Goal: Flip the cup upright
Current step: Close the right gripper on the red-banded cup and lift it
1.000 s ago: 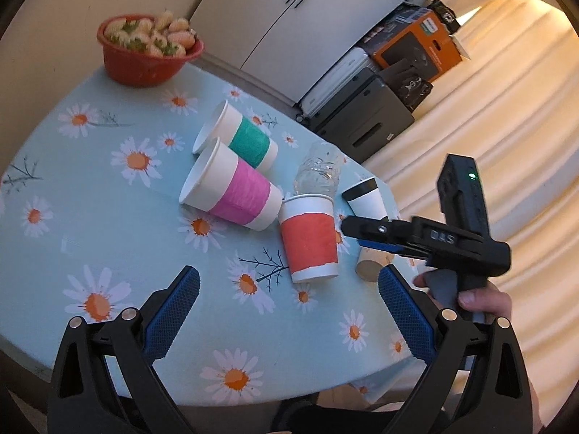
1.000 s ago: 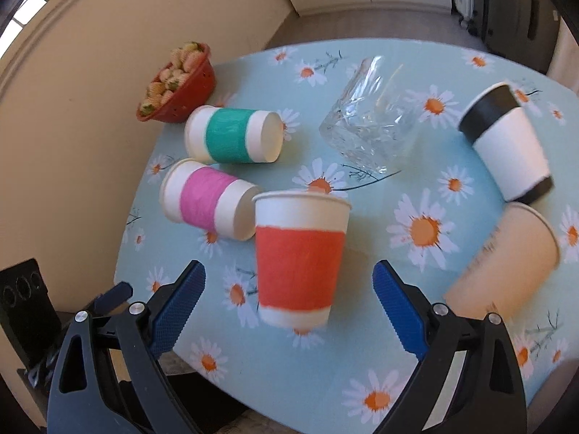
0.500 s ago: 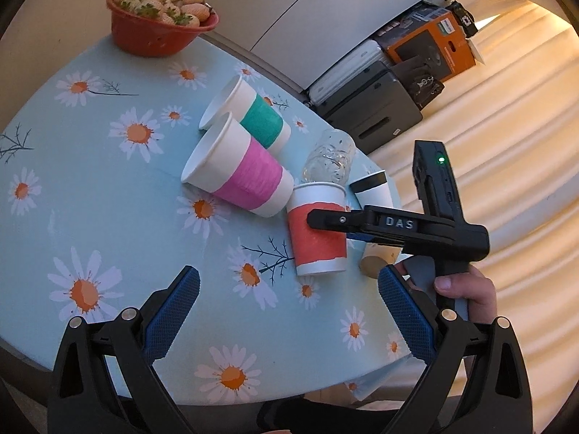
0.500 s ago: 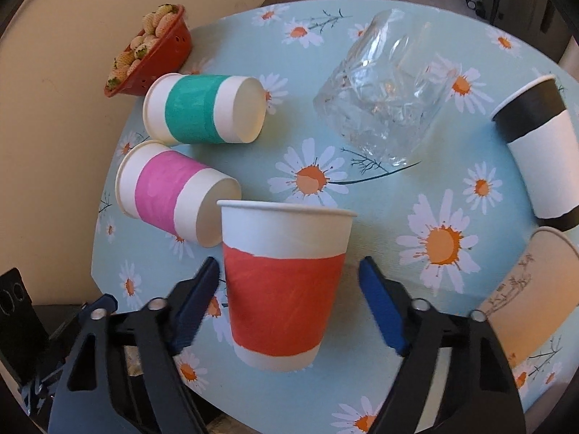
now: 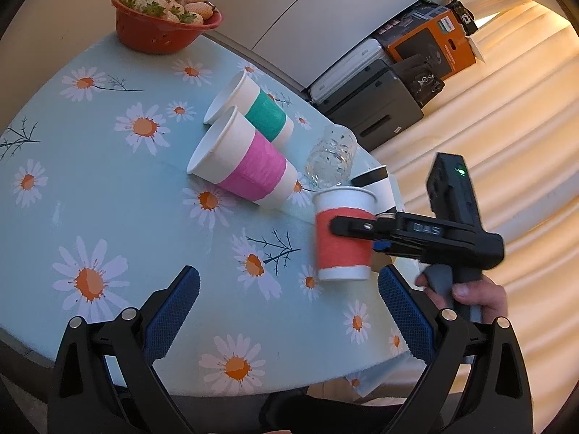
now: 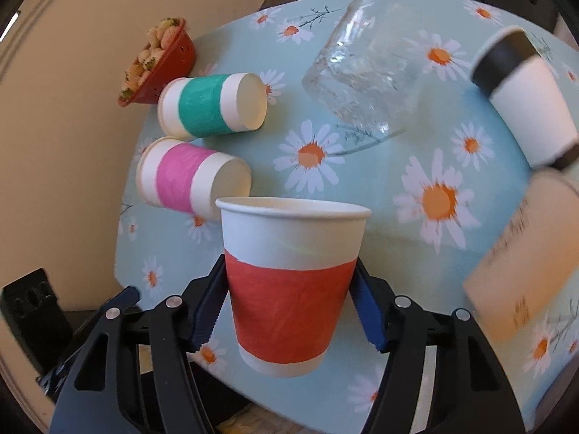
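Red cup point(image 6: 289, 285) clamped upright by the right gripper point(image 6: 289, 311)

It is held mouth up near the table point(image 5: 108, 195) edge, beside the pink cup point(image 5: 246, 170); the left gripper point(image 5: 286, 311) is spread wide, holding nothing.

Two sleeved cups point(image 5: 249, 170) lay side by side on the desk point(image 5: 108, 195), mouths facing away from the right tool point(image 6: 291, 311). A bowl point(image 5: 163, 36) sat behind them at the far edge. A glass point(image 6: 365, 83) lay tipped between those and two more cups point(image 6: 524, 108) on the right.
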`<state>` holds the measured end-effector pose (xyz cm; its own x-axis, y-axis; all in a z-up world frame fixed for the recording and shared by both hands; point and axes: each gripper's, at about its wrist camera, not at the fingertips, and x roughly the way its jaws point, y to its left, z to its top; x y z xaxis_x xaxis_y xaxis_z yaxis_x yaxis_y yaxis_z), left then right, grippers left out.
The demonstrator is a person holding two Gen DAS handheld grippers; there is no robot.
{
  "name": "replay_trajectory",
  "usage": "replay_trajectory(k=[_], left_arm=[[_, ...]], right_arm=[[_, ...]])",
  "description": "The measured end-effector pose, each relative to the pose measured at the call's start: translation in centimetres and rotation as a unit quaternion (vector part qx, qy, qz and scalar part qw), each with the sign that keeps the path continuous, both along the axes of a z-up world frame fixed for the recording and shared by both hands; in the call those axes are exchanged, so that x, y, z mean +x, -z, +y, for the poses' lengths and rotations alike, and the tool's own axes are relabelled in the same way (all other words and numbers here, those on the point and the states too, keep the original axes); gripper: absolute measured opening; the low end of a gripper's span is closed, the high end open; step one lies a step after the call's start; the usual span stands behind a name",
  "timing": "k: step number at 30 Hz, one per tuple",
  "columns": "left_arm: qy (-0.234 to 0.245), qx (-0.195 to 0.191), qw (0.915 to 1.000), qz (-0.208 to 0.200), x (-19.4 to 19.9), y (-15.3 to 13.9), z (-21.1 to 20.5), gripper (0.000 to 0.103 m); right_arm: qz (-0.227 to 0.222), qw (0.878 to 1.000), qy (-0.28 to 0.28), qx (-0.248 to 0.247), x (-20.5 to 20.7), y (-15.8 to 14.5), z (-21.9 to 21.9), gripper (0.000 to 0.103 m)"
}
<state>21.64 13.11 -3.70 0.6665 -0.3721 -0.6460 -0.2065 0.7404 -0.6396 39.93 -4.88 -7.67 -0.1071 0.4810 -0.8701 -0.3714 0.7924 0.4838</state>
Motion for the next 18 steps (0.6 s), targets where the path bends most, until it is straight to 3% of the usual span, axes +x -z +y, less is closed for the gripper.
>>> replay_trajectory(k=[10, 18], left_arm=[[0.028, 0.034, 0.9990, 0.005, -1.7, -1.3, -2.0, 0.096], [0.057, 0.035, 0.9977, 0.007, -3.6, -2.5, -3.9, 0.096]], right_arm=[[0.062, 0.997, 0.033, 0.013, -4.7, 0.7, -4.1, 0.065], [0.065, 0.997, 0.030, 0.024, -7.3, 1.4, -4.4, 0.065]])
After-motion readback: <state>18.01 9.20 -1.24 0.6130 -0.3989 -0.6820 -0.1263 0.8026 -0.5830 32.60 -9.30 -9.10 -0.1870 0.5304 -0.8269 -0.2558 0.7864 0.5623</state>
